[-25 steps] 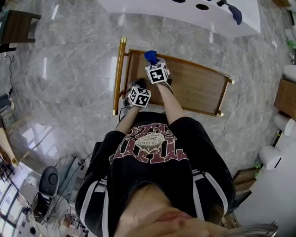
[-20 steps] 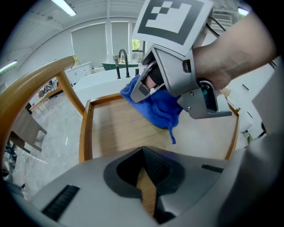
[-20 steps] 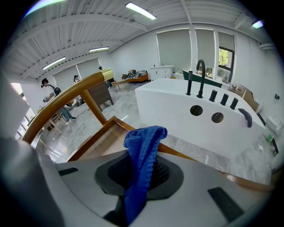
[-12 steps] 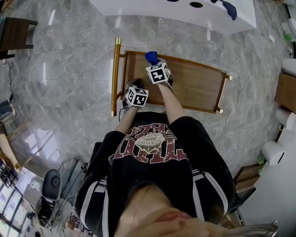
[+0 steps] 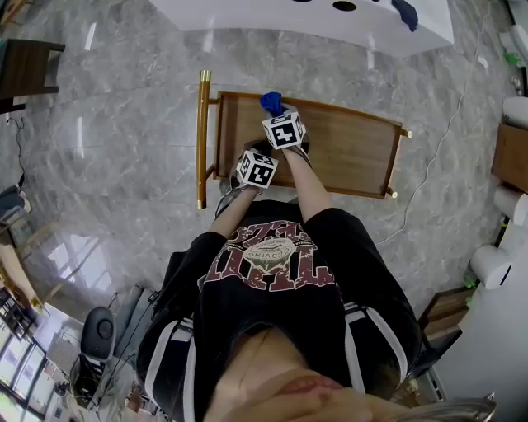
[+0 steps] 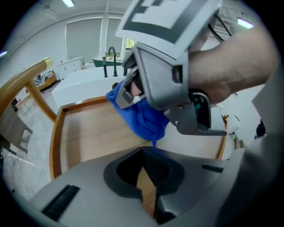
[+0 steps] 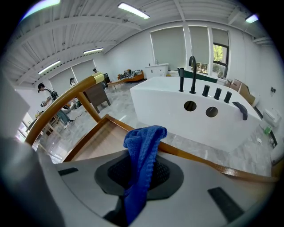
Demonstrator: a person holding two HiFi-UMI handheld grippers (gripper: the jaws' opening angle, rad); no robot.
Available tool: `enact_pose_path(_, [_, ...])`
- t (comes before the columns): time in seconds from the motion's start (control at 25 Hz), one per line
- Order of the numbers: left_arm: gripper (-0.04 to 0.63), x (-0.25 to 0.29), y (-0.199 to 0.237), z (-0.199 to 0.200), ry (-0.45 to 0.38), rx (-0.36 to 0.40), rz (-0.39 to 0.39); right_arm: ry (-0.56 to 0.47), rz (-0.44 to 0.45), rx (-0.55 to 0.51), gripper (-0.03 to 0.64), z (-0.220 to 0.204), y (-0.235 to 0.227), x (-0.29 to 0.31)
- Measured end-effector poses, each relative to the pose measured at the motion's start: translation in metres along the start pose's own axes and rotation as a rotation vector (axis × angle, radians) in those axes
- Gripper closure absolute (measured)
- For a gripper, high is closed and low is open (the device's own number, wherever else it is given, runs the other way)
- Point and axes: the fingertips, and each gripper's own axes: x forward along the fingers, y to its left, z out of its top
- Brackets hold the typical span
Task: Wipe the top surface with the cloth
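Observation:
The wooden tray top [image 5: 351,152] of a cart lies in front of me, with a raised rim. My right gripper [image 5: 277,115] is over its far left part, shut on a blue cloth [image 5: 271,102] that bunches up past the jaws. In the right gripper view the cloth [image 7: 143,142] hangs between the shut jaws of the right gripper [image 7: 141,170]. My left gripper [image 5: 256,161] is just behind it, over the tray's near edge. In the left gripper view the left gripper [image 6: 143,153] is shut and empty, and the cloth [image 6: 144,117] touches the wood [image 6: 93,133] under the right gripper [image 6: 168,75].
A gold push handle [image 5: 201,136] runs along the cart's left end. Beyond the cart stands a white counter [image 5: 330,21] with black taps [image 7: 192,73], holes and a dark cloth [image 5: 405,11]. A cable [image 5: 433,165] trails over the marble floor at right.
My left gripper has moved right and forward, closer to the right gripper. The right gripper with the cloth has stayed about where it was.

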Motion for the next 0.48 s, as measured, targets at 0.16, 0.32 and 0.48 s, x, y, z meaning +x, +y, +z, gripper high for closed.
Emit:
enact_pose_path(0.16, [0.546,0.011,-0.014,0.000,0.040,0.092,0.004,0.002,0.000,0.005,0.552,-0.004,-0.007,0.000])
enact_pose_path(0.32, [0.546,0.012,-0.015,-0.001,0.028,0.108,-0.012,0.004,-0.008,0.000,0.552,-0.010,-0.018,-0.006])
enact_pose_path(0.48, [0.546,0.012,-0.016,-0.001,0.037,0.127,-0.022,0.008,-0.018,0.015,0.552,-0.016,-0.027,-0.012])
